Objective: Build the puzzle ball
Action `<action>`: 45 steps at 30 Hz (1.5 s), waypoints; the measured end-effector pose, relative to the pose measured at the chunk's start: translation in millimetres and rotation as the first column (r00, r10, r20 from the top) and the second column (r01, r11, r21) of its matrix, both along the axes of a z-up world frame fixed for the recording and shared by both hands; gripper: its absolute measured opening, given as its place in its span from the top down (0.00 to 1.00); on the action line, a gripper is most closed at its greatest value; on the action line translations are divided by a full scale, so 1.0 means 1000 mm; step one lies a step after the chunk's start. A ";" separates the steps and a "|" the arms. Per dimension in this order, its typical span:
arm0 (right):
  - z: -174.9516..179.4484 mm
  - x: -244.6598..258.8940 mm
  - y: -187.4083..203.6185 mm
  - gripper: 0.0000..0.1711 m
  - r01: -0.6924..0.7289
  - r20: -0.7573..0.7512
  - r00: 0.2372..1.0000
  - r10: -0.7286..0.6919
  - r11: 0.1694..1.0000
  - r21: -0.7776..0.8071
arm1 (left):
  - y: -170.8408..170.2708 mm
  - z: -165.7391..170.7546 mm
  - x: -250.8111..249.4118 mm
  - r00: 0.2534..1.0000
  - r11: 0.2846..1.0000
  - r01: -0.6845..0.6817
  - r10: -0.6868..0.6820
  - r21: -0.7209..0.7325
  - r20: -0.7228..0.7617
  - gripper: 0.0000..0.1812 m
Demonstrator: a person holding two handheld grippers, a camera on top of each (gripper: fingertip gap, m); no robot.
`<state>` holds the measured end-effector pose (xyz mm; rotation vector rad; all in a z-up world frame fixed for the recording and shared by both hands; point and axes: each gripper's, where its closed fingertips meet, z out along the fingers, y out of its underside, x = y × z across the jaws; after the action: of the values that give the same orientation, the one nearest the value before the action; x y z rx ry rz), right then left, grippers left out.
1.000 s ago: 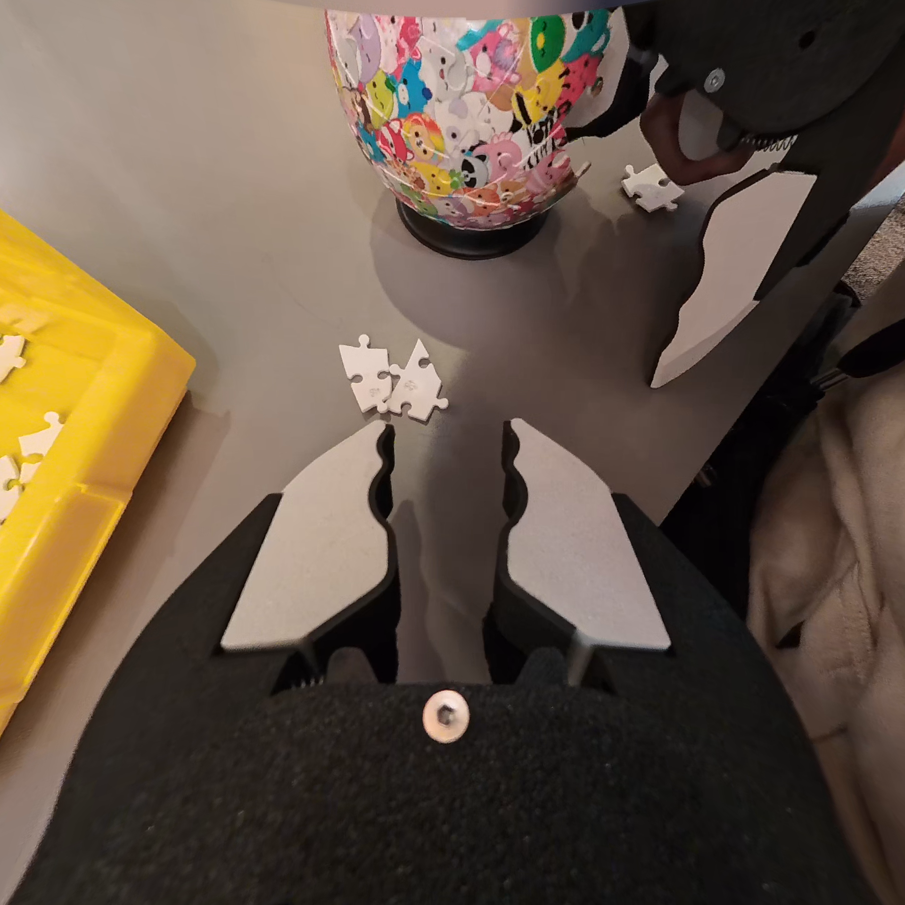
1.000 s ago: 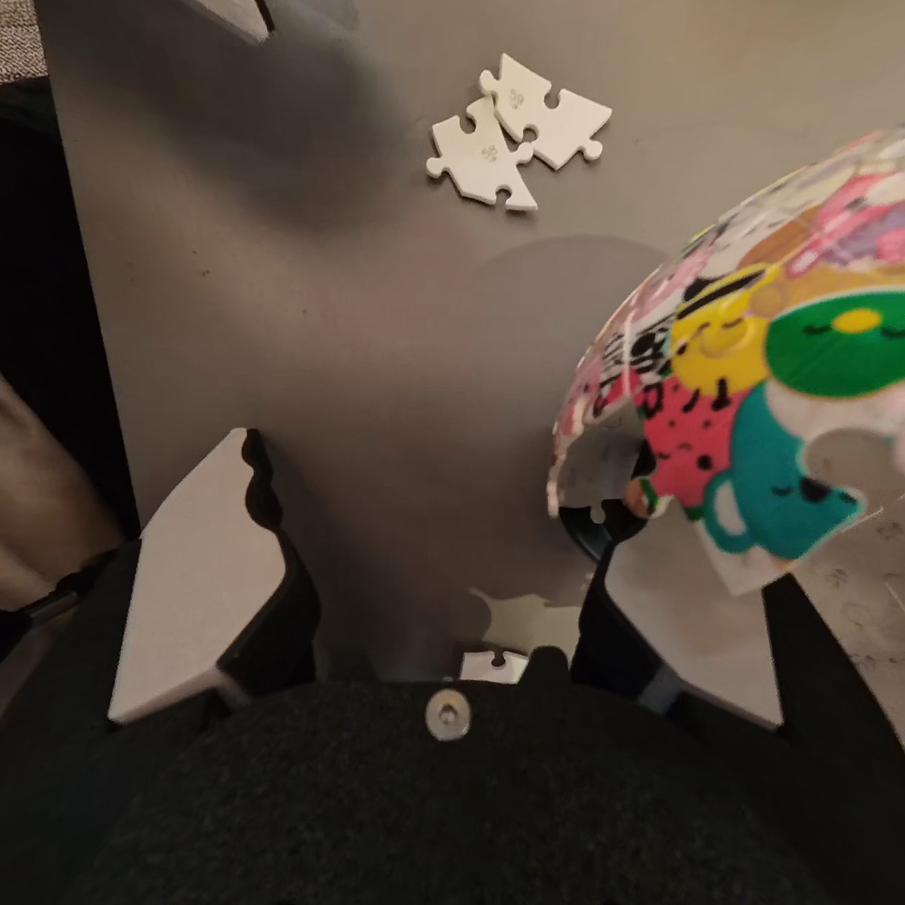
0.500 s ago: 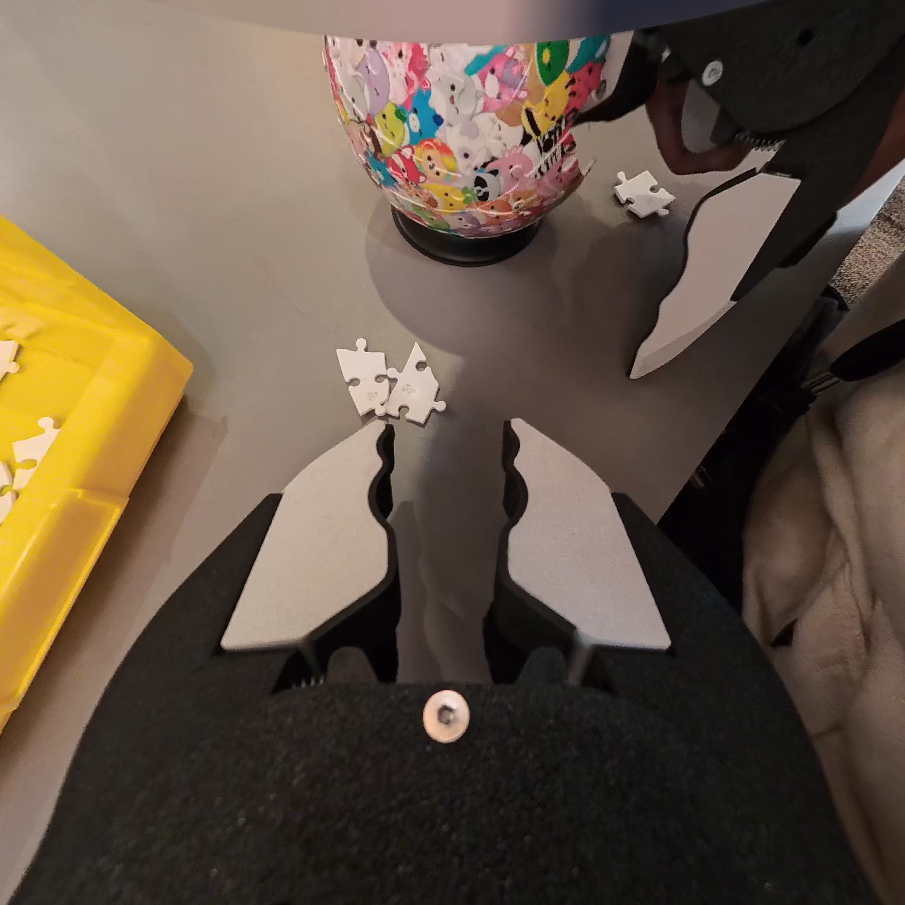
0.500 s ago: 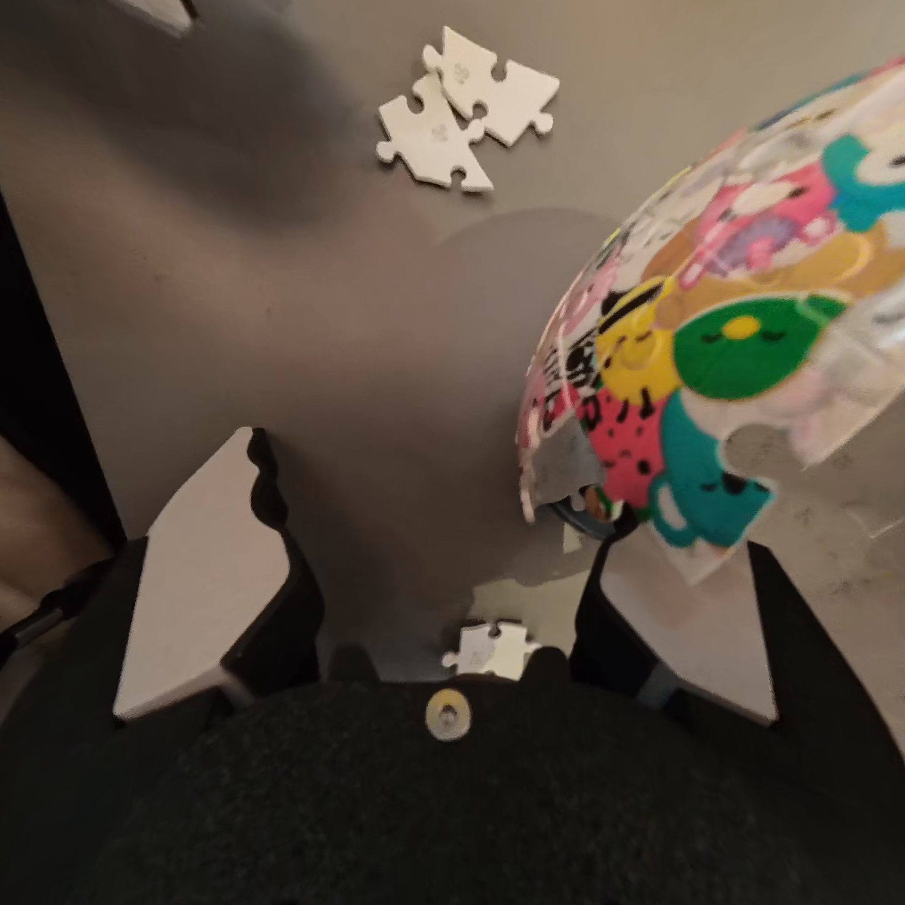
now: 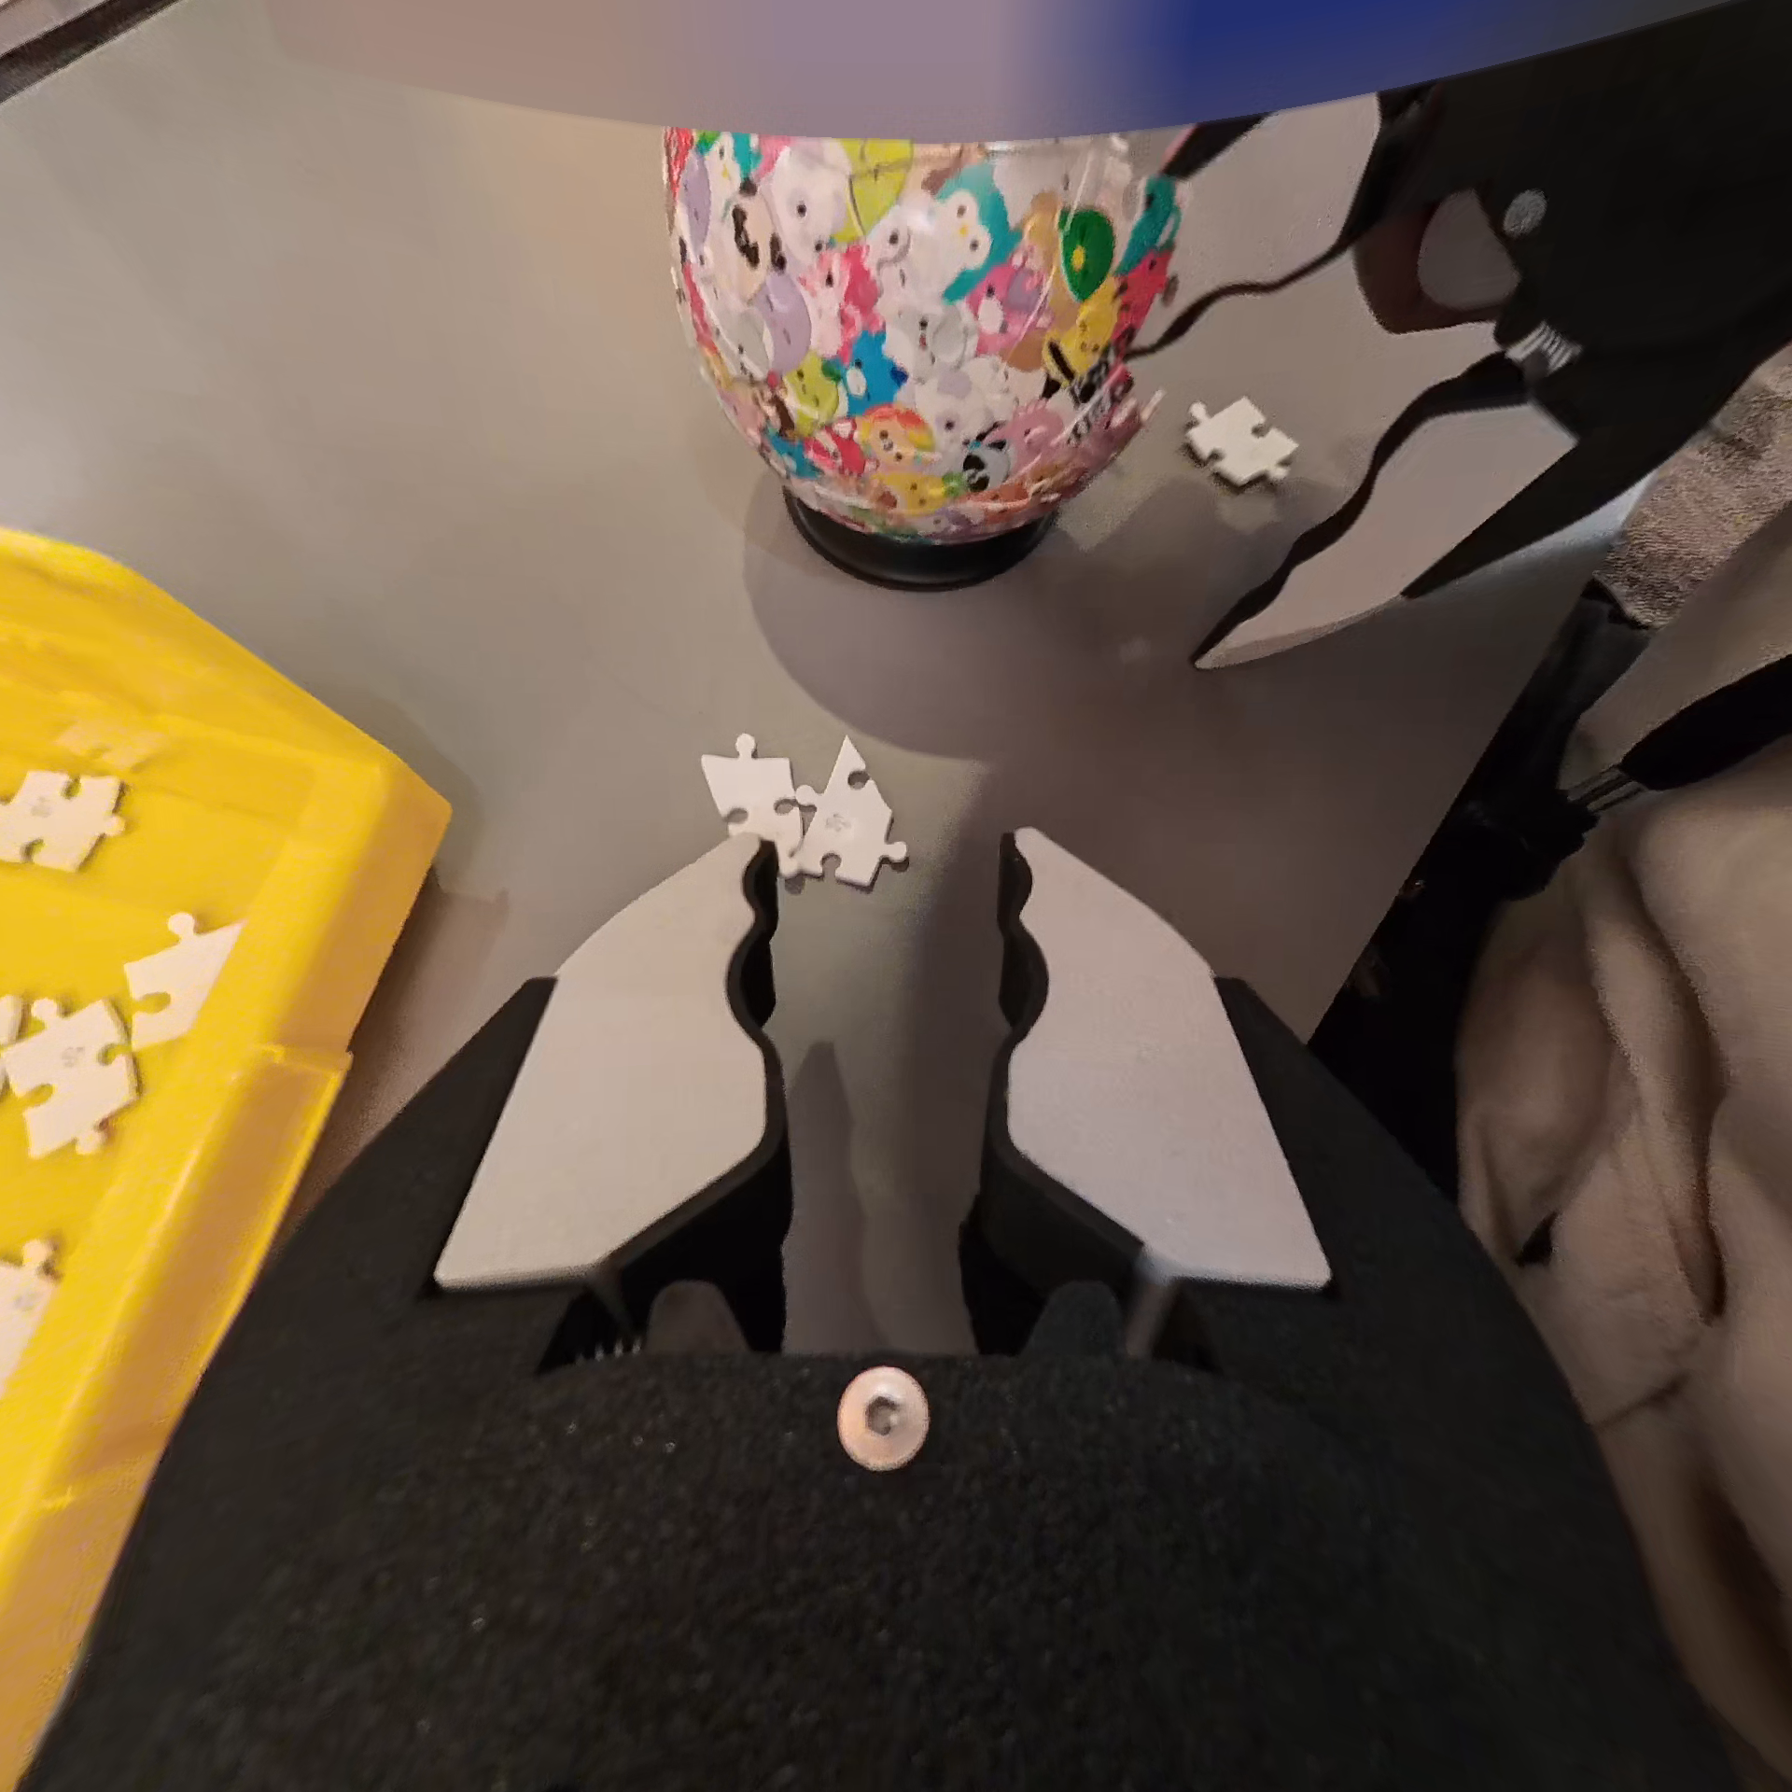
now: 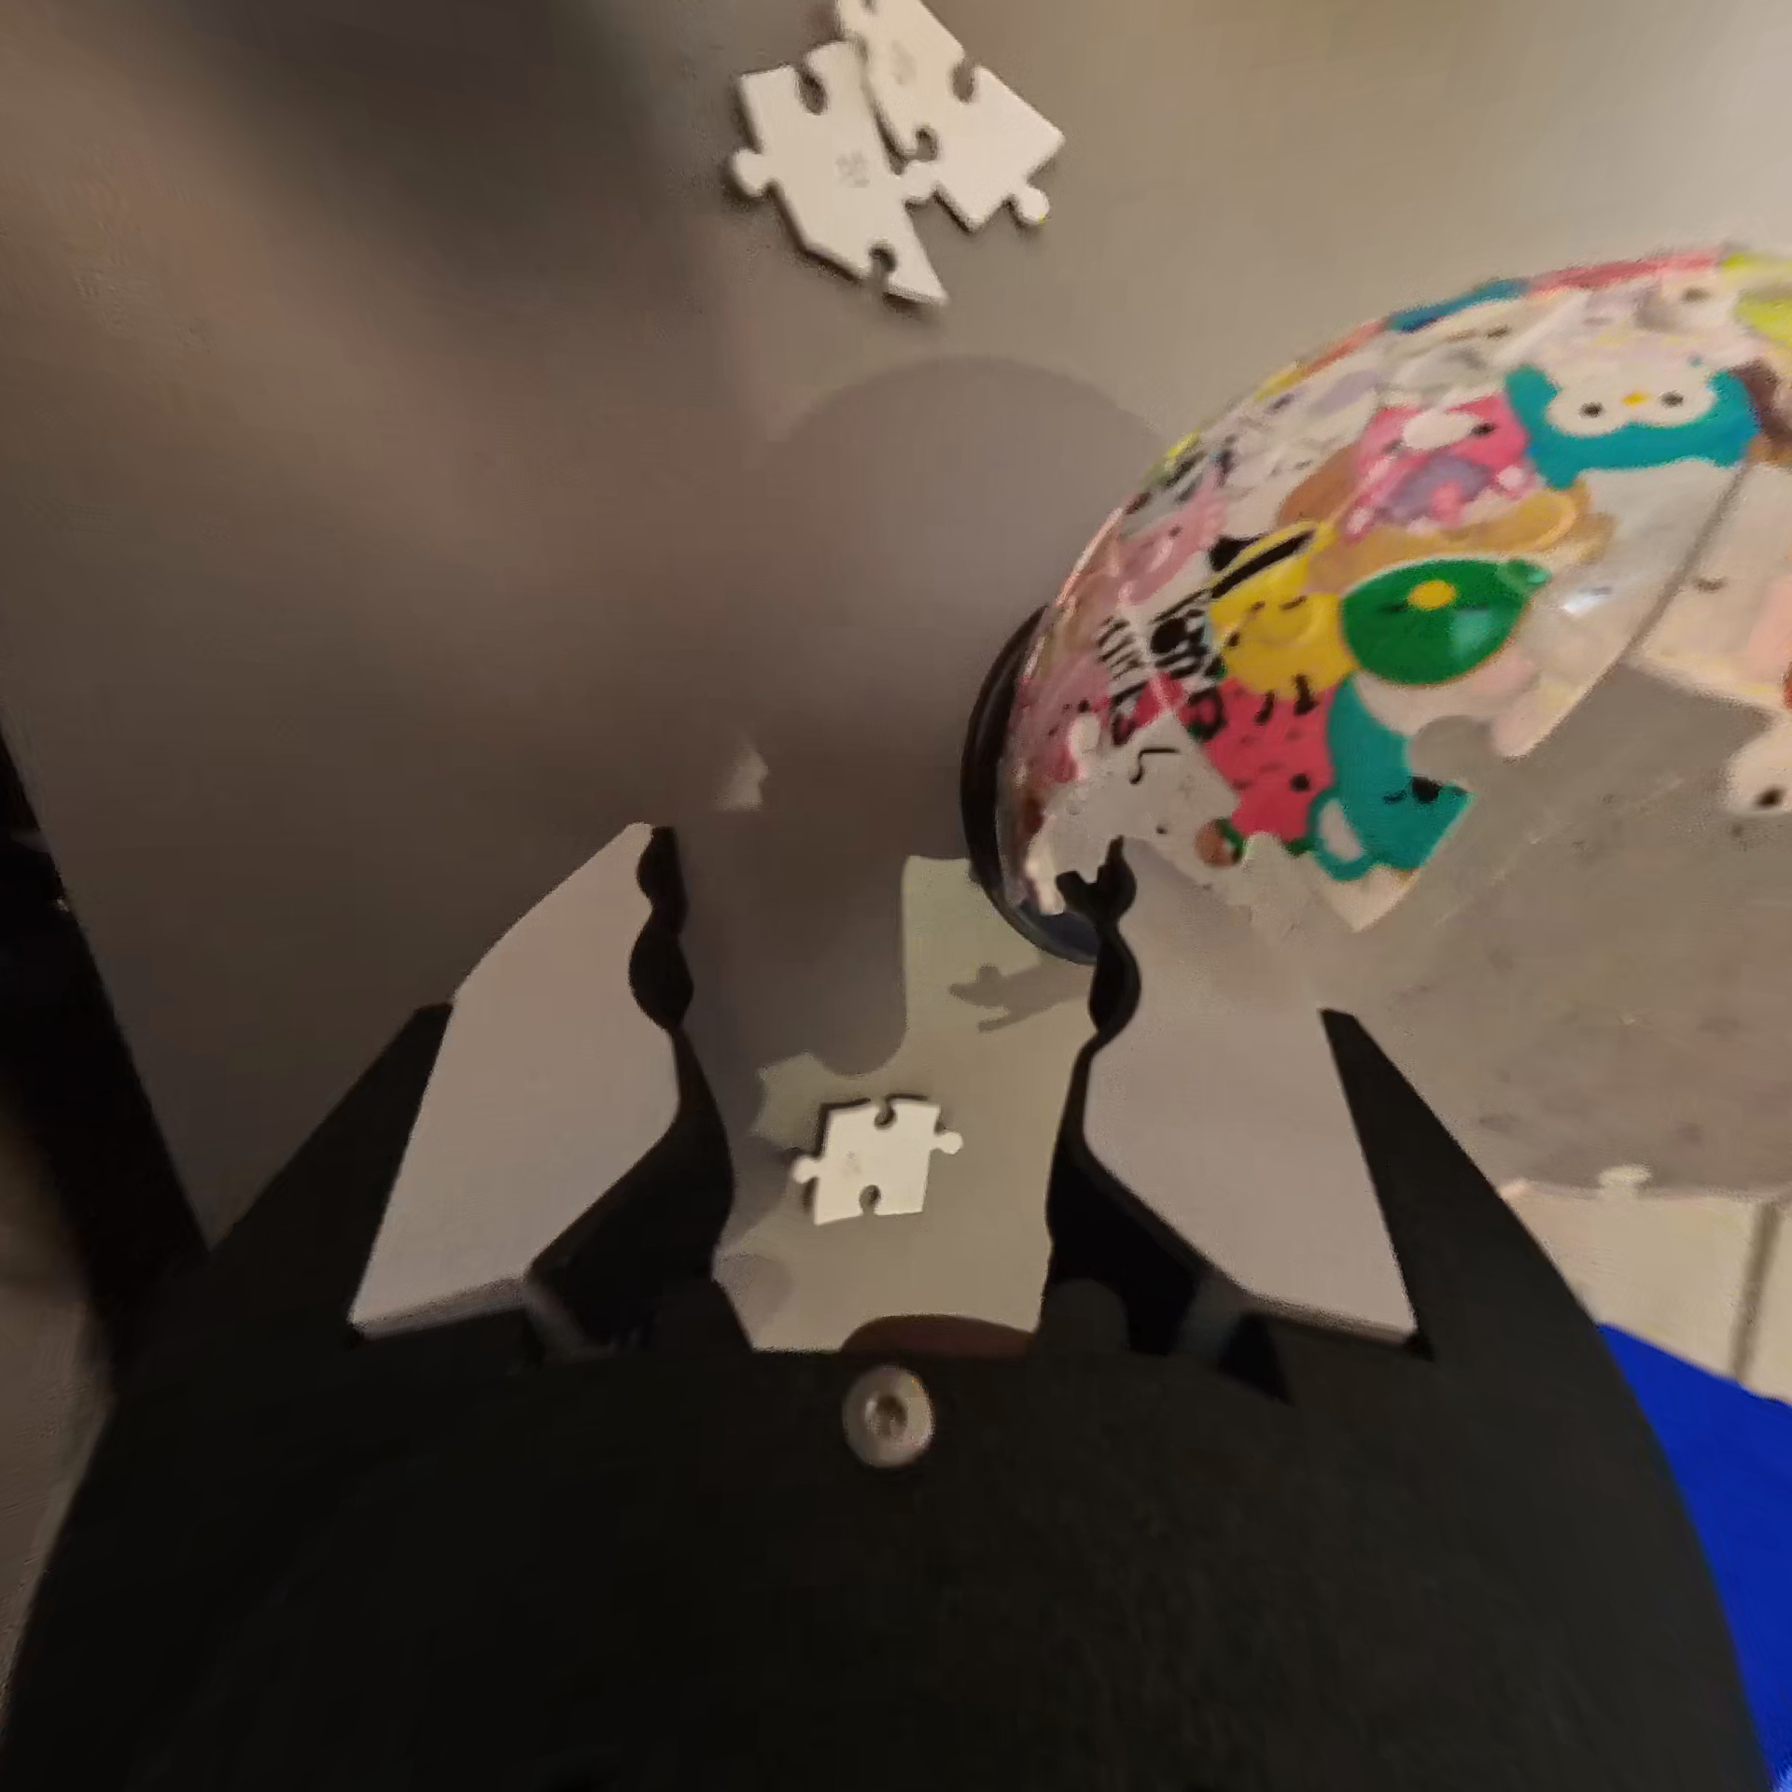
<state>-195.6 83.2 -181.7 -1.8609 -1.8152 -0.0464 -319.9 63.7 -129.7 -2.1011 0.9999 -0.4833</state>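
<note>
The colourful puzzle ball point(image 5: 921, 330) stands on a black ring base point(image 5: 921, 558) on the grey table; it also shows in the right wrist view point(image 6: 1406, 630), with a gap in its near side. Two white pieces point(image 5: 805, 815) lie face down, touching each other, just ahead of my left gripper point(image 5: 882, 848), which is open and empty. They also show in the right wrist view point(image 6: 892, 155). My right gripper point(image 6: 878, 844) is open and empty, above a single white piece point(image 6: 878, 1168). That piece point(image 5: 1241, 441) lies right of the ball.
A yellow bin point(image 5: 194, 970) with several white pieces stands at the left. The table edge point(image 5: 1455, 776) runs along the right, with beige cloth point(image 5: 1600, 1067) beyond it. The right gripper's finger point(image 5: 1358, 572) hangs over the table right of the ball. The grippers' ends are close to 15 cm from one another.
My right gripper has pulled back from the ball and narrowed, so the single piece now lies between its fingers. My left gripper has drawn back a little; the ball looks farther off.
</note>
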 end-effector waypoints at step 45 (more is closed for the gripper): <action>0.033 0.034 -0.007 0.54 0.065 -0.508 0.850 -0.138 0.985 -0.159 | -0.060 0.008 0.051 0.941 0.995 0.068 -0.038 -0.078 0.336 0.75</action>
<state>-162.1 75.8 -148.4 -1.8312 -1.3684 0.5092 -268.9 4.2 -121.8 -1.9837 0.8497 -0.8936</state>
